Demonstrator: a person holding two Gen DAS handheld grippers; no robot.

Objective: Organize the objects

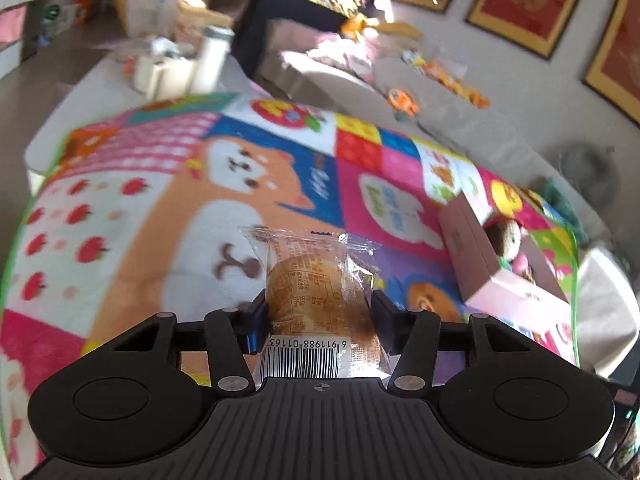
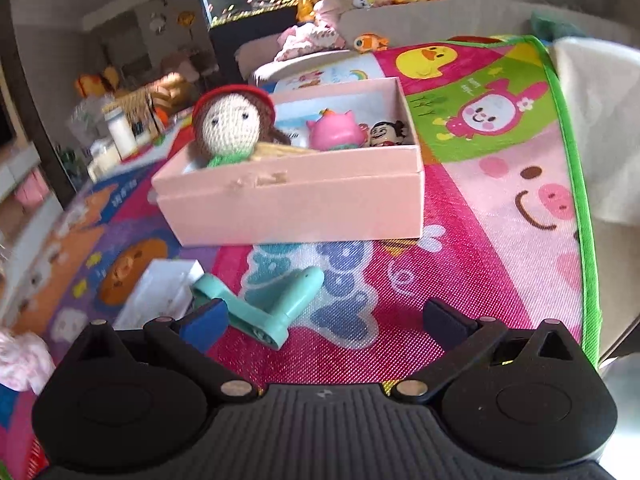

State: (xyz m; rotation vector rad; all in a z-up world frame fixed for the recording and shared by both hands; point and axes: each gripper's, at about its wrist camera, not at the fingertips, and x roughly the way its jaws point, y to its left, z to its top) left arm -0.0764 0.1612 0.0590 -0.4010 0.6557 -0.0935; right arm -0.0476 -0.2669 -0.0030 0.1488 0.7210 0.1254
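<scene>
Here the left gripper (image 1: 320, 308) has its jaws partly closed on a wrapped bun (image 1: 316, 296), pads pressing both sides of the clear packet, which is lifted above the cartoon play mat (image 1: 160, 200) with its barcode end nearest the camera. The right gripper (image 2: 324, 320) hangs with jaws spread wide and empty over the mat, a teal plastic tool (image 2: 264, 308) lying just past its left pad and the pink box (image 2: 296, 200) farther ahead, a crochet doll (image 2: 232, 124), a pink toy (image 2: 338, 134) and a small figurine (image 2: 388, 134) inside it.
</scene>
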